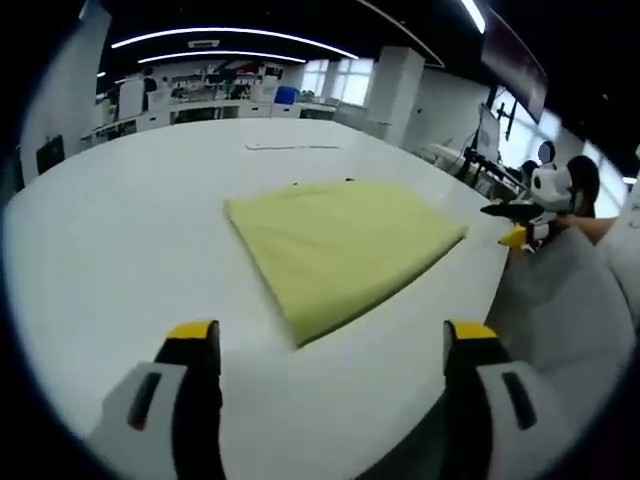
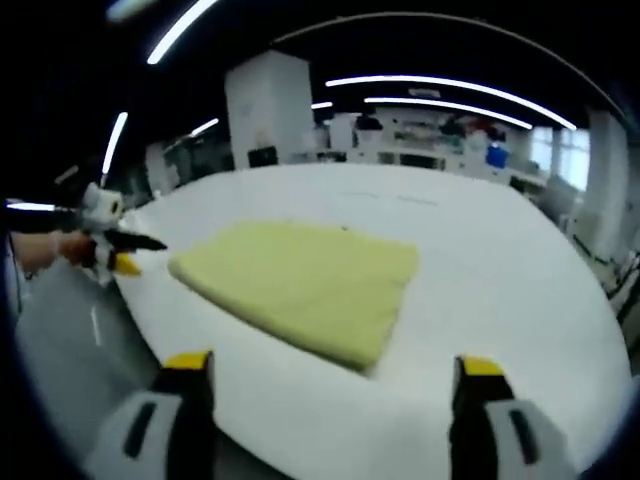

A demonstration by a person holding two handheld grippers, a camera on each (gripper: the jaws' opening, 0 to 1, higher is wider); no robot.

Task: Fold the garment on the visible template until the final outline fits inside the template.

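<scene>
An open-plan lab or office: long ceiling light strips (image 1: 235, 34), white pillar (image 2: 272, 107), cluttered desks (image 1: 205, 105).

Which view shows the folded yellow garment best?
The left gripper view: the folded yellow garment lies larger and sharper there, all edges traceable on the white table. The right gripper view shows it whole too, but softer.

Left tongs (image 1: 332, 345): two grey-white jaws, black inner faces, yellow tips, dark slot on each jaw body. Right tongs (image 2: 338, 375): same build and colours. Seen from afar beside worktop (image 1: 120, 230) edge: white body, black jaws, yellow tip.
</scene>
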